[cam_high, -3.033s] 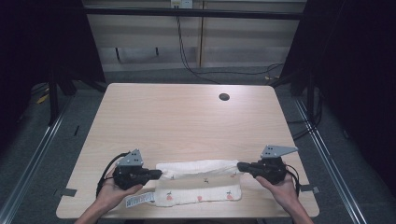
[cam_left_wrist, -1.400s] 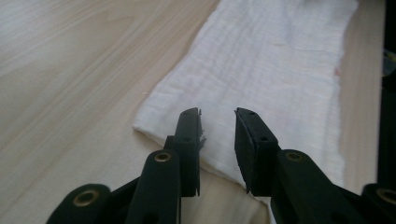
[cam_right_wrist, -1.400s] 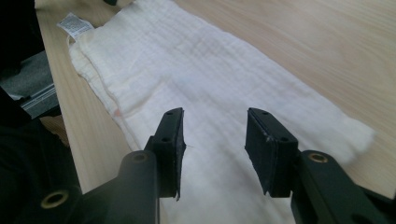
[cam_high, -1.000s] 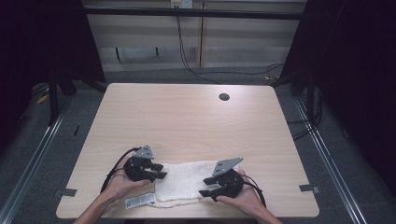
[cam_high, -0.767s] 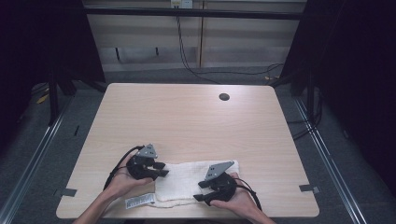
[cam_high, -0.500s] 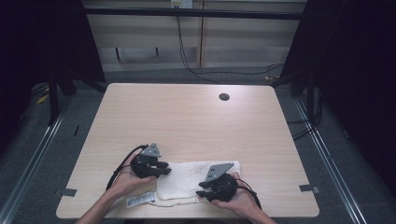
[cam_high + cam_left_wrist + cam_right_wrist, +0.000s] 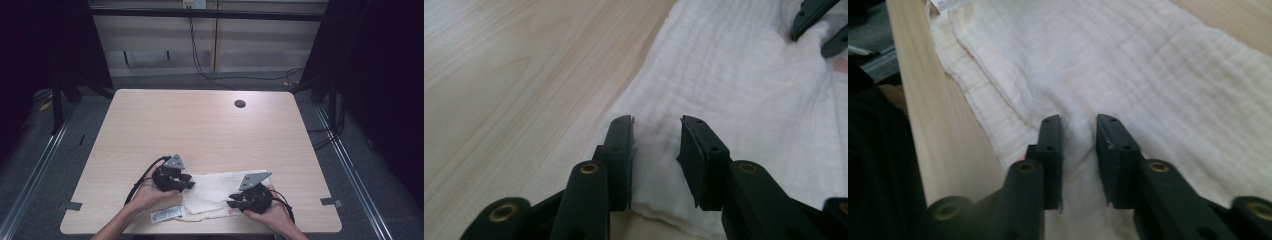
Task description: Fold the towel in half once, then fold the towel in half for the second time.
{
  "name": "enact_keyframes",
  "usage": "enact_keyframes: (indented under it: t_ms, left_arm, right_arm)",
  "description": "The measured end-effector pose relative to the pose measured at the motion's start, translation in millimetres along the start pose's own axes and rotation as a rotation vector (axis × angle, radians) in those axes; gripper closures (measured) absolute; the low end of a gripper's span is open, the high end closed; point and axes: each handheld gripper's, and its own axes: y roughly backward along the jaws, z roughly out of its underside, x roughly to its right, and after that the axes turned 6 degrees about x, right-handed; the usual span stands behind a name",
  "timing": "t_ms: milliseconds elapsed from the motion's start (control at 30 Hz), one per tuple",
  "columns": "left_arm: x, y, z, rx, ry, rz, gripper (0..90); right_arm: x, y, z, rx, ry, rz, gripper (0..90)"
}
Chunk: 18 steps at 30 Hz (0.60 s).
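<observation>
Left gripper: jaws parted, white cloth bunched between pads, pads close on fold but grip uncertain. Right gripper: jaws narrowly parted over cloth ridge, grip likewise uncertain. Cloth folded, lying flat at table's near edge, between both grippers. White label just left of cloth.

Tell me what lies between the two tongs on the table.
White cloth spans the gap from left tongs to right tongs, clearest in the high view.
</observation>
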Motion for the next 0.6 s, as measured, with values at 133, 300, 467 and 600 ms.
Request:
enact_keyframes:
  t_ms: [133,300,467,600]
  left_arm:
    - [0.6,2.9,-1.9,-0.012,-0.004,0.017,61.5]
    - [-10.5,9.5,-8.2,0.028,0.064,-0.014,51.8]
    - [-28.8,12.0,-6.8,0.075,0.131,-0.006,45.6]
    - [-32.9,13.0,-1.3,0.057,0.141,0.002,40.4]
  right_arm:
    - [-3.5,2.8,0.0,0.01,-0.028,-0.015,58.5]
    - [-12.3,2.7,-9.7,0.057,-0.018,-0.021,54.7]
    - [-26.3,-8.1,-24.6,0.073,0.004,-0.084,54.7]
    - [-39.6,-24.7,-33.6,0.058,0.031,-0.144,53.7]
